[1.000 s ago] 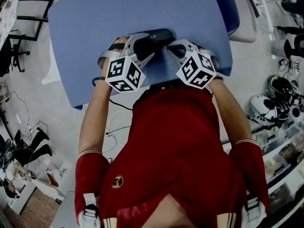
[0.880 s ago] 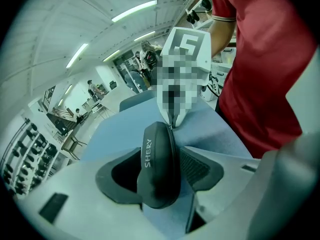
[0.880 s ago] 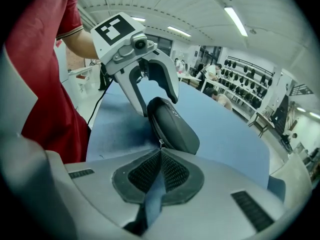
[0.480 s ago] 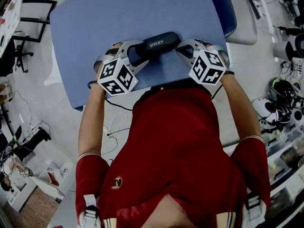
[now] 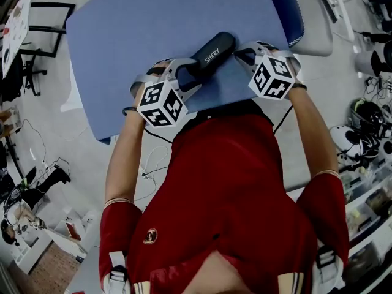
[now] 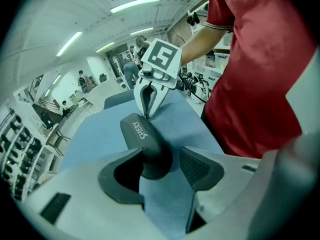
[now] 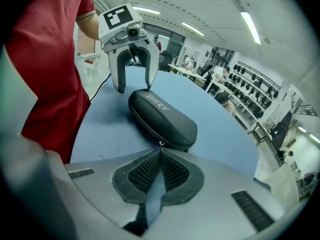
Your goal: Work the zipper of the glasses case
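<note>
Glasses case (image 5: 211, 52) is lying diagonally on the blue desk (image 5: 153, 17), logo side up, with the zipper looking closed along the side in view. Left tool (image 6: 160, 166) is standing wide, straddling one end of the case. One pad (image 6: 120, 176) is touching the shell and the other pad (image 6: 200, 168) is sitting clear of it, so it isn't clamping. Right tool (image 7: 160, 155) is fully closed at the opposite end, its tips apparently pinching the small metal zipper pull (image 7: 160, 144).

Step in hand, as a judgement: starting to run the pull along the zipper track. To do it well, the left tool should be closing onto the shell first; an unclamped case will likely be swivelling on the desk instead of letting the slider travel. The right tool should be dragging the pull along the seam line, low and parallel to the edge, following the curve round the end rather than yanking outward. The pull is tiny, so slipping off is the main risk: firm pinch, slow motion.
</note>
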A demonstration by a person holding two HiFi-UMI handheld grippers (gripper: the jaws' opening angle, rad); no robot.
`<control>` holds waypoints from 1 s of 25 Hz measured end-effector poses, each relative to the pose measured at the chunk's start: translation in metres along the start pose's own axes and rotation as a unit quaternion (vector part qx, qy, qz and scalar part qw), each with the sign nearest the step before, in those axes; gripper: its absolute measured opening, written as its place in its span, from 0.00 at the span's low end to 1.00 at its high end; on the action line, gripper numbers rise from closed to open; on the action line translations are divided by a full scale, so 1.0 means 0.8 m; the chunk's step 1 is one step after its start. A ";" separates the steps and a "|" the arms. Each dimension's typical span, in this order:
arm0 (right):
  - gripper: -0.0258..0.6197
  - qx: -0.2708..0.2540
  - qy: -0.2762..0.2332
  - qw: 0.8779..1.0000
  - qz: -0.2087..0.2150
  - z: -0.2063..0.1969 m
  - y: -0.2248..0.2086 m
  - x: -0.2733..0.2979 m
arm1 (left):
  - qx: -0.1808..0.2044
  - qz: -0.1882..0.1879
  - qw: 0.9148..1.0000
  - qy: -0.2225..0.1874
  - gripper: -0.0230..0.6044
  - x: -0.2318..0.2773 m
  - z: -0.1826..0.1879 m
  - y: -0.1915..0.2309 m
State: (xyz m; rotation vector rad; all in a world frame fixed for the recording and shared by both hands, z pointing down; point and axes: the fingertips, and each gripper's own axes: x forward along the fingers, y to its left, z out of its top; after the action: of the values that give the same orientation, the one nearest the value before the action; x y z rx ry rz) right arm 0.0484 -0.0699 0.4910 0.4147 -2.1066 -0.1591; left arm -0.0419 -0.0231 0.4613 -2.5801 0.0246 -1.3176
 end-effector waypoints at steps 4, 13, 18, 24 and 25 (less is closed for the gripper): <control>0.04 0.026 0.003 0.999 -0.019 -0.001 -0.009 0.005 | 0.025 0.023 0.999 0.006 0.40 0.004 -0.002 0.007; 0.04 0.016 0.036 0.998 -0.043 0.004 -0.011 0.015 | 0.012 0.037 0.998 -0.044 0.40 0.014 0.016 0.031; 0.04 0.018 0.043 0.998 -0.048 0.001 -0.011 0.015 | -0.030 0.031 0.998 -0.044 0.41 0.025 0.017 0.035; 0.04 0.044 0.017 0.998 -0.037 -0.005 -0.010 0.007 | -0.074 0.033 0.995 -0.052 0.41 0.033 0.024 0.041; 0.04 0.046 0.012 0.998 -0.034 -0.004 -0.009 0.007 | -0.077 0.034 0.995 -0.053 0.41 0.034 0.025 0.042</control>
State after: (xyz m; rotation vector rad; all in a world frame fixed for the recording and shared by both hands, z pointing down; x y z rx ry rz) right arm 0.0497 -0.0782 0.4950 0.5407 -2.0819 -0.0963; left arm -0.0070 -0.0552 0.4641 -2.7481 0.2008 -1.1969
